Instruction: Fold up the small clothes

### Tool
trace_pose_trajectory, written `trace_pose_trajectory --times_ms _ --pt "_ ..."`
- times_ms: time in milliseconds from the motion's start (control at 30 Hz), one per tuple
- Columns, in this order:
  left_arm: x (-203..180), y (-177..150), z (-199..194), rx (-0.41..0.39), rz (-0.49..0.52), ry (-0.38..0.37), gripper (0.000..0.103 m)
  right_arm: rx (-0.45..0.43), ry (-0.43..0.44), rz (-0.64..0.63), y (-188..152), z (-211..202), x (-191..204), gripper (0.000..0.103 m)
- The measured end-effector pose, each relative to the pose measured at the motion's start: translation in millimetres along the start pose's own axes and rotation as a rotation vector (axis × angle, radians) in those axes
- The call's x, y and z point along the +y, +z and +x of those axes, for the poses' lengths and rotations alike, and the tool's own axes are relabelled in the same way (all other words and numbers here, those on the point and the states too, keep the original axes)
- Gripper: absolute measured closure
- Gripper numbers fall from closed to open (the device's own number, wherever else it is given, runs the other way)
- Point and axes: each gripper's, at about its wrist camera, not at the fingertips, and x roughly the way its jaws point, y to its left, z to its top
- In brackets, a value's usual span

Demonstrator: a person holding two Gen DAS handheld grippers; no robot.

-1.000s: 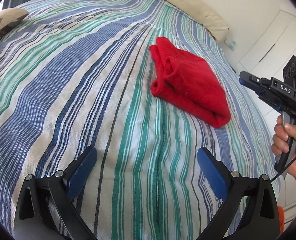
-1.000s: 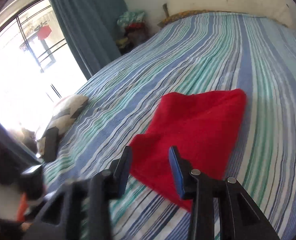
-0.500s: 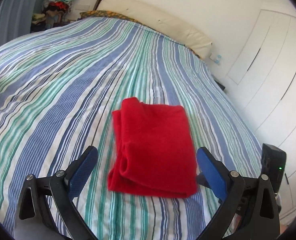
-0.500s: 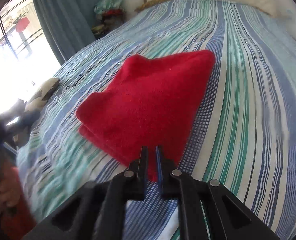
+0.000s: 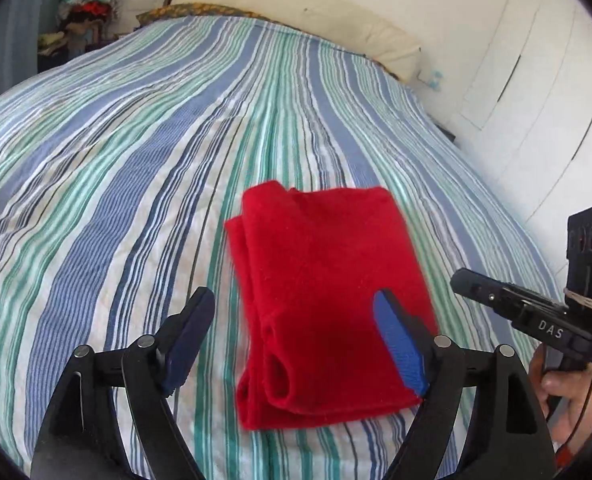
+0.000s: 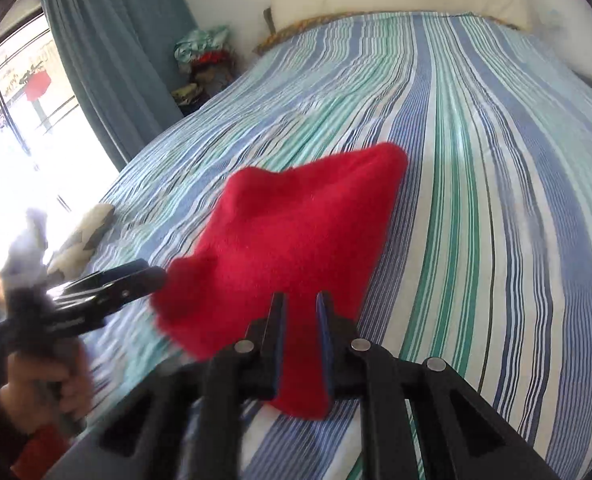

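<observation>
- The room has plain white walls, panelled white wardrobe doors [image 5: 536, 92] on one side, and a bright window [image 6: 20, 132] with a heavy grey-blue curtain [image 6: 116, 52] on the other.
- A bed [image 5: 144, 168] fills most of both views; its woven cover runs in long blue, green, white and thin dark stripes, lightly creased and bulging toward the middle.
- A long cream pillow [image 5: 304, 16] lies across the head of the bed against the wall, over a patterned yellow edge.
- A heap of mixed clothes [image 6: 204, 56] sits in the far corner beside the curtain.
- A small patterned cushion [image 6: 84, 236] rests at the bed's window-side edge.
- The red garment [image 5: 324, 300], soft and fleecy, lies folded in a thick rough rectangle on the near part of the bed; rounded layered folds show at its near end.
- The left gripper [image 5: 296, 340] hovers over the garment's near end with its blue-padded jaws wide but closing; the cloth lies below the gap and the pads do not press on it.
- The right gripper [image 6: 302, 344] sits at the garment's near corner, jaws narrow and opening slightly, red cloth showing between the pads; whether they pinch it I cannot tell.
- A hand [image 5: 568, 392] grips the right tool's black handle.
</observation>
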Motion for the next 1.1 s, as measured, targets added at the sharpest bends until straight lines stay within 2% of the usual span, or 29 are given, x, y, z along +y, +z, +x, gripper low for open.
trace_pose_trajectory --times_ms 33,100,167,200,233,300,333,400,433,467,533,667,733,767,800,833,867,933,1100 --pt "-5 4 11 0.011 0.026 0.012 0.02 -0.012 0.005 0.005 13 3 -3 0.087" --pt "-10 0 44 0.087 0.079 0.087 0.02 -0.002 0.011 -0.002 32 22 -5 0.087" --pt "-5 -15 80 0.218 0.107 0.142 0.023 0.096 0.005 -0.002 36 61 -9 0.087" --pt "0 -21 81 0.221 0.101 0.122 0.023 0.171 -0.017 -0.006 29 84 -12 0.087" --pt "5 -21 70 0.188 0.084 0.099 0.023 0.213 -0.035 -0.021 24 99 -12 0.087" --pt "15 -15 45 0.148 0.032 0.08 0.02 0.166 -0.036 -0.054 22 91 -7 0.086" --pt "20 -12 31 0.121 -0.002 0.056 0.018 0.141 -0.028 -0.046 24 80 -5 0.081" --pt "34 -7 13 0.063 -0.068 -0.003 0.009 0.062 0.013 -0.008 24 51 -6 0.052" --pt "40 -6 9 0.045 -0.098 -0.023 0.006 0.022 0.019 0.016 23 36 -9 0.028" --pt "45 -4 11 0.047 -0.125 -0.048 0.005 -0.019 0.016 0.049 19 22 -14 0.021" --pt "53 -3 30 0.104 -0.171 -0.094 0.005 -0.051 0.043 0.129 10 7 -27 0.021" --pt "45 -12 89 0.249 -0.249 -0.21 0.005 0.006 0.105 0.286 -6 30 -56 0.021" --pt "30 -16 95 0.229 -0.209 -0.169 0.008 0.039 0.18 0.401 -13 58 -67 0.021" --pt "22 -16 96 0.236 -0.175 -0.164 0.034 0.067 0.213 0.436 -17 74 -65 0.025" --pt "17 -15 97 0.259 -0.158 -0.159 0.058 0.073 0.216 0.417 -18 84 -57 0.031" --pt "14 -13 95 0.275 -0.164 -0.158 0.075 0.068 0.202 0.365 -17 89 -45 0.051" --pt "12 -7 88 0.267 -0.165 -0.159 0.08 0.086 0.178 0.327 -15 92 -35 0.061" --pt "2 10 69 0.232 -0.133 -0.187 0.08 0.087 0.13 0.286 -4 85 -20 0.068" --pt "-33 78 21 0.07 -0.067 -0.262 0.081 -0.058 0.108 0.134 55 26 7 0.069"
